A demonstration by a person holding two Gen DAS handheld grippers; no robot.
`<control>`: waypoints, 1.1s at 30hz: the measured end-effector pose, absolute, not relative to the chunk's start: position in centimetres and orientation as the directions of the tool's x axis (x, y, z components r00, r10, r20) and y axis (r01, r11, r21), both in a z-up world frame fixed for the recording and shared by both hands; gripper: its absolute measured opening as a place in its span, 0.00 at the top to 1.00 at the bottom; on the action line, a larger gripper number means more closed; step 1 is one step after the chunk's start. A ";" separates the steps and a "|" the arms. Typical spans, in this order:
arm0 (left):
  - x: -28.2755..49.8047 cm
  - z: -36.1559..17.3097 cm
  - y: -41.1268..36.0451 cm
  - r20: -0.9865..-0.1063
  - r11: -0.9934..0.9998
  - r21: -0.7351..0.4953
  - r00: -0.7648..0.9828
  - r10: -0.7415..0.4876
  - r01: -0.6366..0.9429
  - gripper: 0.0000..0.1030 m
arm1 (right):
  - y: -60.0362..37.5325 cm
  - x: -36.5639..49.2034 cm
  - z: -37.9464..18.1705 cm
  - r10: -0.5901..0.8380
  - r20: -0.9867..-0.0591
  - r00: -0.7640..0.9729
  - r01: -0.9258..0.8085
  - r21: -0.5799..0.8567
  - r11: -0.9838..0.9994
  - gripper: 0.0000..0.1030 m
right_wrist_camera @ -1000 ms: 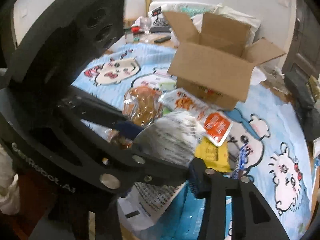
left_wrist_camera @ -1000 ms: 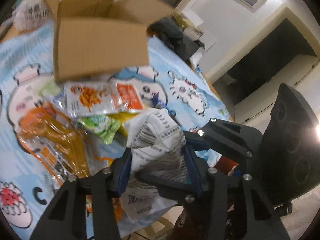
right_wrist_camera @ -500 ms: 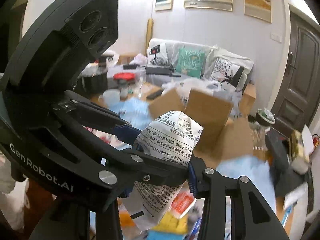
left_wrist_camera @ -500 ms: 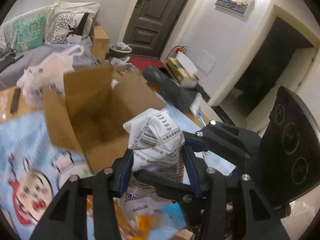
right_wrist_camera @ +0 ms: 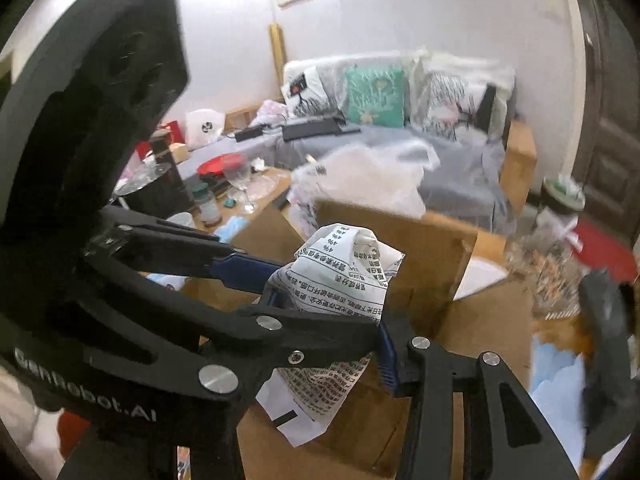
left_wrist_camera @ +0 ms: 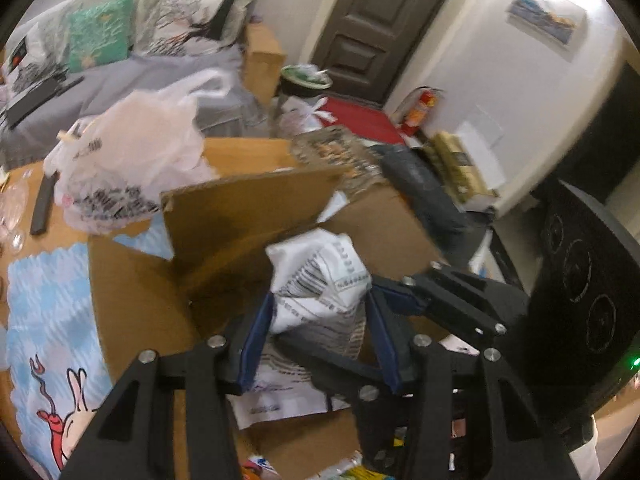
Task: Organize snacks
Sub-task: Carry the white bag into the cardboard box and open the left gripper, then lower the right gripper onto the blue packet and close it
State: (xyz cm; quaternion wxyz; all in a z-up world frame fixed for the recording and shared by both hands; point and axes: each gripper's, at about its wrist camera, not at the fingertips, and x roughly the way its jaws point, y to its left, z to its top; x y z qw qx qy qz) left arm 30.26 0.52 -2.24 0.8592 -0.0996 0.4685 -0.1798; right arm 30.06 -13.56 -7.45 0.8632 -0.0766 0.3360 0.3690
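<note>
A crumpled white snack bag with black print hangs between both grippers. My left gripper is shut on it, its blue pads pressing either side. My right gripper crosses the left one and grips the same snack bag. Its jaws are opening, and its blue pad still touches the bag's edge. The bag hangs just above the open cardboard box, whose flaps stand up. In the right wrist view the cardboard box lies right behind the bag.
A white plastic bag sits behind the box, with a black remote to its left. The blue cartoon tablecloth covers the table. A wine glass and jars stand at the far left. More snack packets lie near me.
Both grippers have risen and carried the white bag away from the snack pile on the cloth to just over the open box. The box now fills the middle of both views.
</note>
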 end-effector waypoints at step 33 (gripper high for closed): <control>6.4 -7.2 3.9 -0.659 0.945 -0.202 0.678 -0.325 0.256 0.01 | -22.8 7.9 -12.8 0.468 -0.619 0.630 -0.610 -0.022 0.792 0.02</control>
